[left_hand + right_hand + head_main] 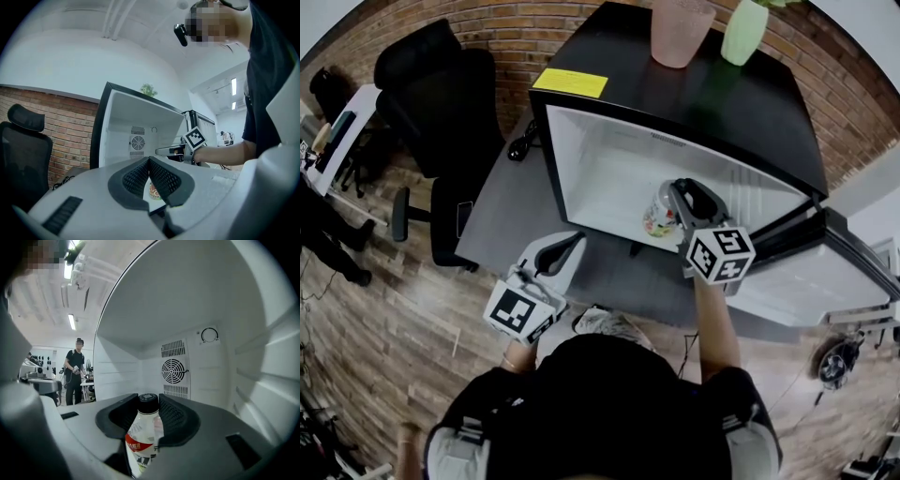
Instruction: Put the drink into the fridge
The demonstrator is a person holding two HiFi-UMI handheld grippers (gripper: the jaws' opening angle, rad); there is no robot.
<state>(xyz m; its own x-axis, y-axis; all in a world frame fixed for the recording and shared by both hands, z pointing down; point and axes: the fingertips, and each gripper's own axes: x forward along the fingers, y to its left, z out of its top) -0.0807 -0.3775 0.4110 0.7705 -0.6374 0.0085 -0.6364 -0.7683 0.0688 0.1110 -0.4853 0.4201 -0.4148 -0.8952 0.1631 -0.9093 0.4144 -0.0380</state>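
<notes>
1. The right arm (714,323) reaches straight out in front. Its right gripper (680,199) is inside the open fridge (581,173).
2. The right jaws are closed on the bottle (142,430). One jaw is on each side, just under the black cap (148,401).
3. The bottle stands up straight. It is low in the fridge, near the front and toward the right side. I cannot tell if it touches the fridge floor.
4. The left gripper (568,246) is held low, close to the person's body. It is in front of the fridge and points at it.
5. The left jaws touch at the tips. They hold nothing.
6. The fridge sits on a dark table (502,211). Its door (825,277) is swung open to the right.
7. A pink cup (680,33) and a green vase (743,30) stand on top of the fridge.
</notes>
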